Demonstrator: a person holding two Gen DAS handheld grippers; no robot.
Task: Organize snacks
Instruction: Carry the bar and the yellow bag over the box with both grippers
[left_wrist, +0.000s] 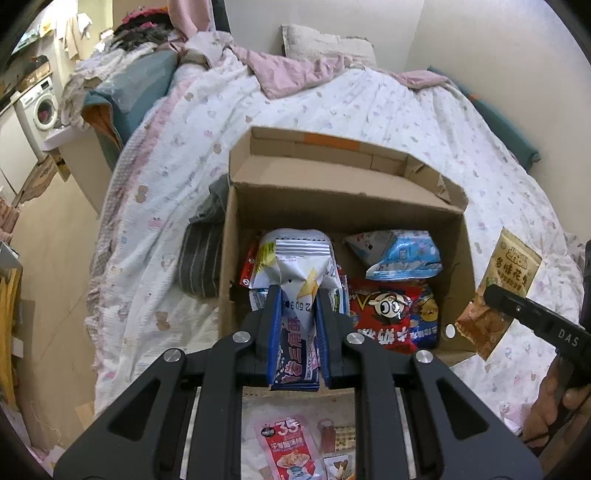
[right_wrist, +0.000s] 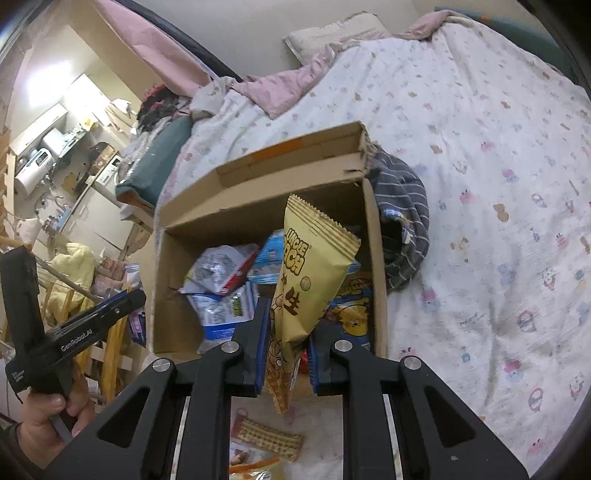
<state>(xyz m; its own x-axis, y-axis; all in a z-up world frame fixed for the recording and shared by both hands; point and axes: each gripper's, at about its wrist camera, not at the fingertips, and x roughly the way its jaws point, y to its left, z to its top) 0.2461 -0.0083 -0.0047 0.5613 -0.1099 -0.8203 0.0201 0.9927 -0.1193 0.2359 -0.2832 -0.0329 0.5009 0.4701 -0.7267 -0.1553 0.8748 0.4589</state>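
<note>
- Lying nearest the left wrist lens, on the bedspread below the fingers, a pink-and-red foil snack sachet (left_wrist: 286, 448) is waiting unpacked; a tan patterned packet (right_wrist: 264, 437) is lying likewise under the right.
- Left gripper (left_wrist: 294, 325): fingers are clamping a white-and-blue crimped foil snack pouch (left_wrist: 297, 295) at its lower half, the pouch standing upright over the near edge of the open brown cardboard box (left_wrist: 343, 192).
- Right gripper (right_wrist: 286, 343): fingers are pinching a yellow peanut packet with a serrated top seal (right_wrist: 314, 258) low on its body, the top leaning right above the box interior.
- Handling, judged: both packets are looking light, air-puffed and crinkly, with slick film; contents are likely brittle, so a grip on the flat sealed margin or lower body is seeming safer than squeezing the puffed middle.
- Box contents: a red cartoon-printed bag (left_wrist: 388, 314) and a pale blue pouch (left_wrist: 399, 254) are already lying inside, leaving room on top.
- Pose: both grippers are pointing steeply downward toward the box on the white patterned quilt (left_wrist: 332, 103); a person's hand (right_wrist: 48, 421) is wrapping the left handle, the other hand (left_wrist: 554, 402) the right one.
- Beside the box, a grey striped garment (right_wrist: 402, 221) is touching its wall.
</note>
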